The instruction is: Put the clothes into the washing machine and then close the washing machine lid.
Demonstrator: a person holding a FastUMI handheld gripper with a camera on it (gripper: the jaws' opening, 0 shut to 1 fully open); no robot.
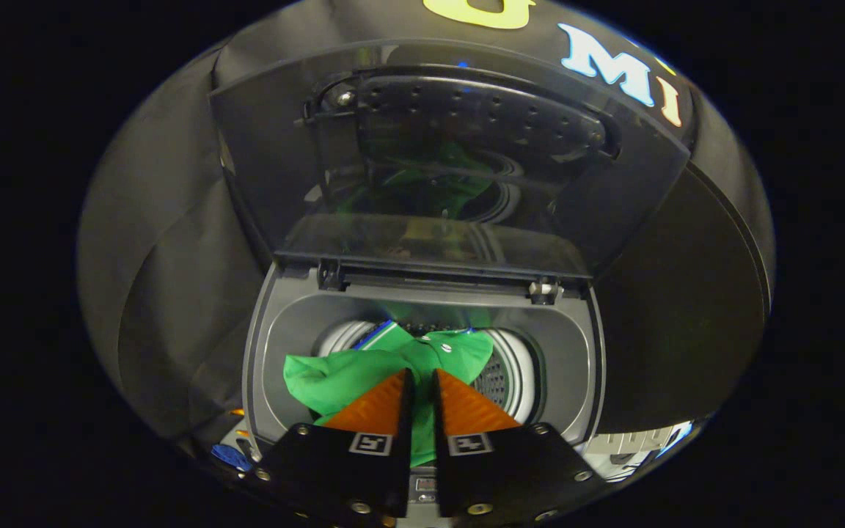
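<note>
Green garment (349, 374) is pinched between the orange fingers (378, 403) of the gripper (422, 378), draped over the washing machine's drum opening (514, 374), below the raised lid (437, 154).

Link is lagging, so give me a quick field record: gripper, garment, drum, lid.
gripper: gripper fingers nearly together, pinching the green garment
garment: held over the washing machine opening, bunched, partly draped on the left rim
drum: drum visible beyond the fingers, perforated wall showing to the right of the cloth
lid: lid raised upright behind the opening, not yet closed
</note>
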